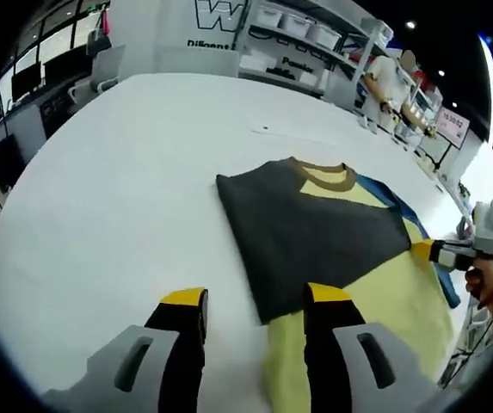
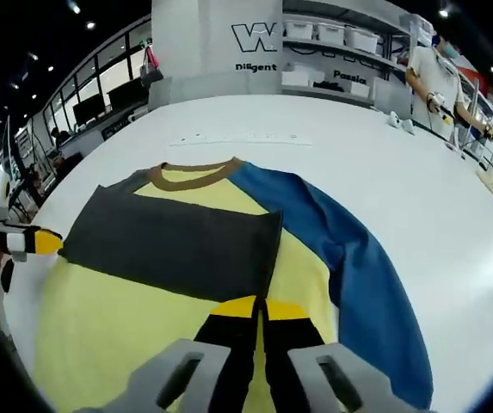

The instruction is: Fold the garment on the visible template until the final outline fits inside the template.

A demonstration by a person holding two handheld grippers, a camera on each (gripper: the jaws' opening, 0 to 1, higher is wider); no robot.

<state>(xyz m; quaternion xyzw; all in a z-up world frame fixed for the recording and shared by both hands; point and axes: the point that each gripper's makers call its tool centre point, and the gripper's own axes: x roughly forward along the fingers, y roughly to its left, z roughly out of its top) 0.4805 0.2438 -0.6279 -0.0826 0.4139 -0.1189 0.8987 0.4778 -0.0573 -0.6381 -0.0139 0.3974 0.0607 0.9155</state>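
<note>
The garment lies flat on the white table: a yellow body, a brown collar, a blue sleeve spread to one side, and a dark grey sleeve folded across the chest. My right gripper is shut, its yellow tips meeting at the cuff corner of the grey sleeve. The left gripper view shows it at that same corner. My left gripper stands open just above the table. One jaw is over bare table and the other over the shirt's hem.
A thin pale strip with small marks lies on the table beyond the collar. Shelves with white bins and a wall sign stand behind the table. A person works at the back right. Desks with monitors line the left side.
</note>
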